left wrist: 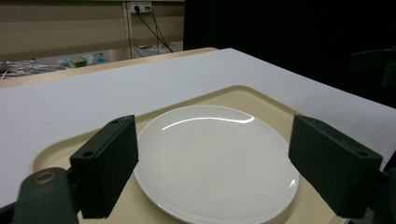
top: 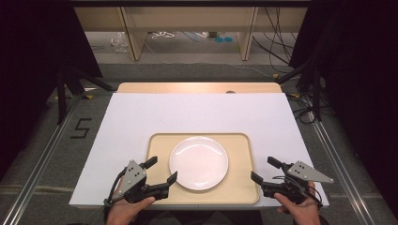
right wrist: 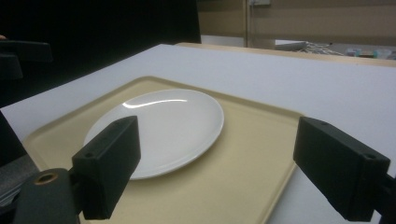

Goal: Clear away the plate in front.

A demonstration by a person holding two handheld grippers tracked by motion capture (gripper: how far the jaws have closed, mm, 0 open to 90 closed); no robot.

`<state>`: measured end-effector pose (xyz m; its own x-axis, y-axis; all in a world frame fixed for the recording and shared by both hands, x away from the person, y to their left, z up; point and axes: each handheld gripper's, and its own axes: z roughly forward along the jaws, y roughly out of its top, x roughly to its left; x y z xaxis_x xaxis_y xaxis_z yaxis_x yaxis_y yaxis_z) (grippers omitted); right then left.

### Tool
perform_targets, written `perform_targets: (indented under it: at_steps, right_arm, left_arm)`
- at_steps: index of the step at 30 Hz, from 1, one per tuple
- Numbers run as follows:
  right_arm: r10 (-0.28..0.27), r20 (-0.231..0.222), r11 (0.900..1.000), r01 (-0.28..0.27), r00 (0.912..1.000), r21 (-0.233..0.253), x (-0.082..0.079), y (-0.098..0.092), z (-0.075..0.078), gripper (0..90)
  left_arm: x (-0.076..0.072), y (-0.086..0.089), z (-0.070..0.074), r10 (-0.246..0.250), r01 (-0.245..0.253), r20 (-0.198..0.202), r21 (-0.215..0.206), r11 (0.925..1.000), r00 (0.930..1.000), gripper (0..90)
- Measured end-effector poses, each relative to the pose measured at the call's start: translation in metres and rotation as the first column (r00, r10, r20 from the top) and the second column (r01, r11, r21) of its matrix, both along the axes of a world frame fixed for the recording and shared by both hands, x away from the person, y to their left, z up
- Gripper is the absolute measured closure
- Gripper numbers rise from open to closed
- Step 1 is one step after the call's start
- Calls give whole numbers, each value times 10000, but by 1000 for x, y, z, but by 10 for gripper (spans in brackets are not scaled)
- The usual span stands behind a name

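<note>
A white round plate (top: 198, 162) lies bare on a beige tray (top: 244, 145) near the table's front edge. My left gripper (top: 161, 170) is open at the tray's front left corner, jaws pointing at the plate's left rim with nothing between them. My right gripper (top: 265, 170) is open just off the tray's right rim, apart from the plate. In the left gripper view the plate (left wrist: 215, 158) lies between and beyond the spread jaws of the left gripper (left wrist: 224, 175). In the right gripper view the plate (right wrist: 163, 126) sits left of centre on the tray (right wrist: 243, 154), ahead of the right gripper (right wrist: 224, 175).
The tray rests on a white tabletop (top: 197, 112) with a wooden strip (top: 197, 87) along the far edge. Black curtains flank both sides. Beyond are wooden shelf legs (top: 131, 33) and cables on the floor.
</note>
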<state>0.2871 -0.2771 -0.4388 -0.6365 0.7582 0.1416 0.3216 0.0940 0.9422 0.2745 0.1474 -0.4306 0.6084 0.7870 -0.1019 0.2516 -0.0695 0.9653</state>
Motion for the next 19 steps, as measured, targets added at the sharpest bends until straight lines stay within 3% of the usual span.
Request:
perform_targets:
  at_steps: [11,12,19]
  right_arm:
    - [160,-6,9999,-160,9999,-61,-1,0,-2,157]
    - [130,-167,9998,-132,9998,-132,-2,0,-1,158]
    - [148,-18,9998,-148,9999,-133,0,0,-2,158]
  left_arm:
    - [1,2,0,184,-184,-58,-42,9998,9998,154]
    - [1,2,0,202,-202,-86,-37,9998,9998,154]
    - [3,2,-4,262,-263,-236,-24,9997,9994,154]
